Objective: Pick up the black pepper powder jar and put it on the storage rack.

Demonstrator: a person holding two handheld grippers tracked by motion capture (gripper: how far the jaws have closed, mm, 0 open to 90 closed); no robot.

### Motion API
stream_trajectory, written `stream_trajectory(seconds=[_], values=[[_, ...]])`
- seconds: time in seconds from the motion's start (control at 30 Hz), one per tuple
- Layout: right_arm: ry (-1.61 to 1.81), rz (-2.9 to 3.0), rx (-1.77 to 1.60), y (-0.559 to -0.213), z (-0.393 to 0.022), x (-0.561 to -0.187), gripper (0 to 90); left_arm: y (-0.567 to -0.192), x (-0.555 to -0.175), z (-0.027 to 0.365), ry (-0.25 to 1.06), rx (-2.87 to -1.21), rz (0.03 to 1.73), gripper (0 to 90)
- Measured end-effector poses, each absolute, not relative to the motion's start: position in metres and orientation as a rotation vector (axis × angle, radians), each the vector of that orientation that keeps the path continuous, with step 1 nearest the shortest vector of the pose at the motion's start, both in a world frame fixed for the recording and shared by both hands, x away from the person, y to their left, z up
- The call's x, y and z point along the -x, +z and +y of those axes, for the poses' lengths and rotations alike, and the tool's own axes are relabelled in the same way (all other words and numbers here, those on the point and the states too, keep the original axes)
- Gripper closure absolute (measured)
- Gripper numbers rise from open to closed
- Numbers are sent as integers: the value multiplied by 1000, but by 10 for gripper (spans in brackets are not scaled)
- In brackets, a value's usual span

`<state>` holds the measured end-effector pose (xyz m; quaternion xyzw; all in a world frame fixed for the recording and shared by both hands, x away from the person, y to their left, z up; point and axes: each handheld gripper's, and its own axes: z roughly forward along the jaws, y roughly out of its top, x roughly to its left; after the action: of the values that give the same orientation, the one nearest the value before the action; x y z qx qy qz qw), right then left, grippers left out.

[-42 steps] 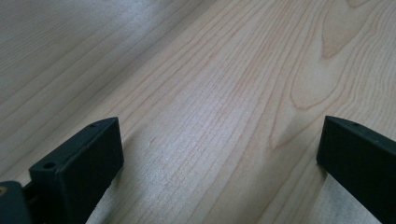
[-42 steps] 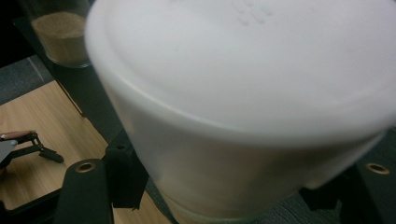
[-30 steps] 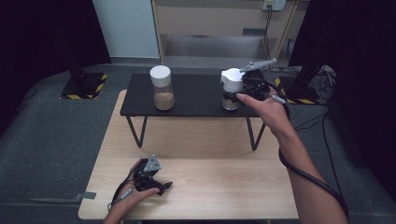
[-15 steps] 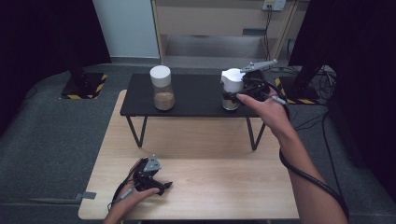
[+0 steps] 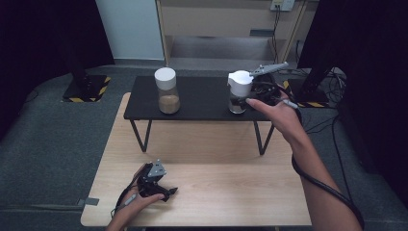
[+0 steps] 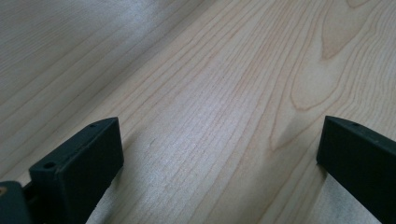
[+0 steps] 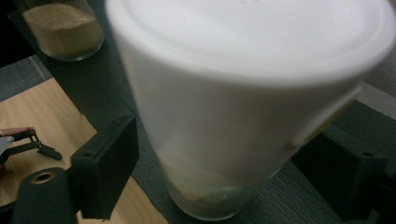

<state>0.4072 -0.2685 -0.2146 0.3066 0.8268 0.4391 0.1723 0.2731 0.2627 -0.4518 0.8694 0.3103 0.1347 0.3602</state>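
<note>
right gripper (image 7: 219, 154) open around jar (image 7: 243, 98)

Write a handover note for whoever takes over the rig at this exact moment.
Right gripper: jaws have just been opening, now apart either side of the white-lidded jar, no longer clamping it.
Left gripper: open, resting on the wooden table.
The jar stands upright on the black shelf; the jar of brown powder stands at its left end.
Done: jar placed.
Left: probably back the right gripper away.
</note>
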Motion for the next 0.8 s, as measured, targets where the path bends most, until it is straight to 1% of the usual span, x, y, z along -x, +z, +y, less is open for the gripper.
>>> stream_trajectory(seconds=[0.13, 0.3, 0.57, 0.8], values=[[1229, 2347, -851, -211, -273, -399, 101, -452, -273, 263, 347, -2241, 800, 0], [1224, 2336, -847, -208, -283, -386, 80, -452, -273, 263, 347, -2241, 800, 0], [1213, 2352, -820, -204, -297, -362, 59, -452, -273, 263, 347, -2241, 800, 0], [1172, 2380, -804, -206, -297, -344, 55, -452, -273, 262, 348, -2239, 800, 0]])
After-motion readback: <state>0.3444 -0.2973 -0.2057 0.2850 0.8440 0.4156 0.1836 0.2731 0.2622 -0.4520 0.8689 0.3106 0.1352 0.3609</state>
